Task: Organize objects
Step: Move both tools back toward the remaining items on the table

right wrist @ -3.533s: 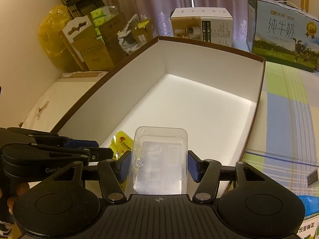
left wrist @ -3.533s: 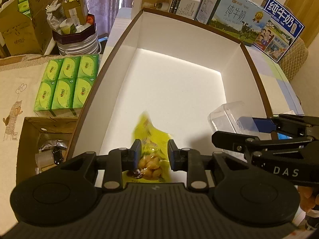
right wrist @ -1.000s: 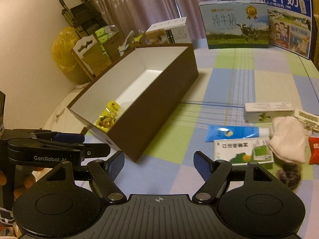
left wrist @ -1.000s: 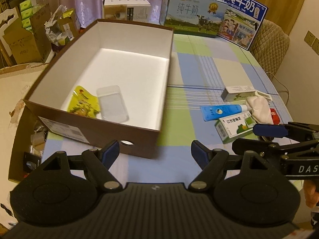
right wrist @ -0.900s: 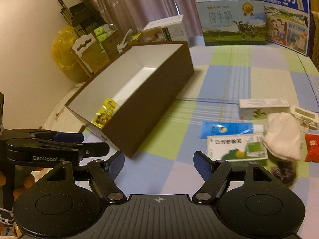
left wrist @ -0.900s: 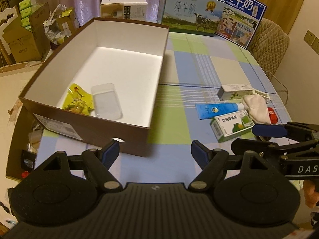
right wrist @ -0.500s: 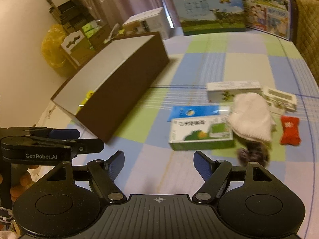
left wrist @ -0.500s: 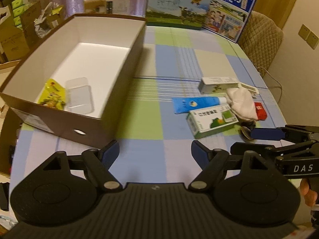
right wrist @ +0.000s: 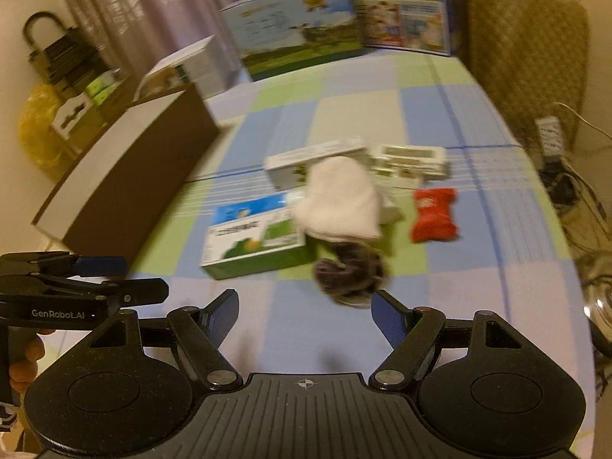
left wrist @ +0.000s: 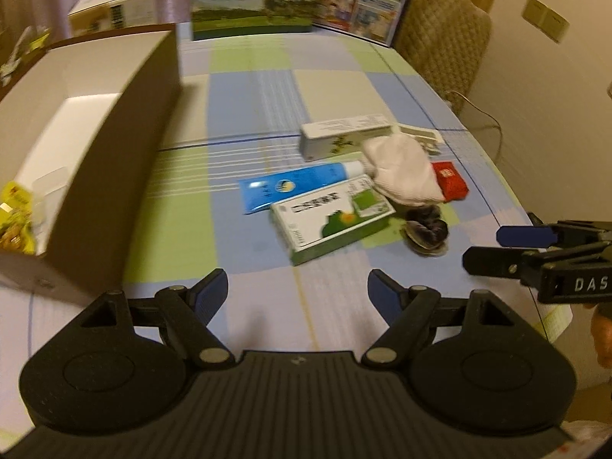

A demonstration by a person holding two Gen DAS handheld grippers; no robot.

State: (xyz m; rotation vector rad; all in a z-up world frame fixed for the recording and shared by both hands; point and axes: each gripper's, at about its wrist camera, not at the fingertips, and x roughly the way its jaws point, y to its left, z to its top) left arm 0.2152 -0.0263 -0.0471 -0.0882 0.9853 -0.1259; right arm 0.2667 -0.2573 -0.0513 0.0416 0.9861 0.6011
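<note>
Both claws hang empty above the checked blue-and-green tabletop (left wrist: 252, 91), jaws spread wide with nothing between them: the left claw (left wrist: 297, 290) faces the flat green-and-white cardboard carton (left wrist: 332, 217), the right claw (right wrist: 304, 308) the dark fuzzy clump (right wrist: 350, 269).

The carton serves as landmark for the loose pile. It is probably light and stiff, with slick printed faces; pinching it across its short sides should hold better than across the broad top. Touching its far edge lies the blue plastic tube (left wrist: 294, 185), soft-walled and likely to squash or slide, so the firmer cap end looks the safer hold. Over the carton's far right corner drapes the white folded cloth (left wrist: 401, 176), limp and light; a bunched fold should do. Beyond the cloth sits the long white carton (left wrist: 344, 139). Right of the cloth is the small red packet (left wrist: 449, 179), probably crinkly. The fuzzy clump, just right of the landmark's near corner, looks soft and compressible.

Well left of the carton stands the open brown cardboard box with white lining (left wrist: 114, 176), already holding a yellow snack bag (left wrist: 13, 214).
</note>
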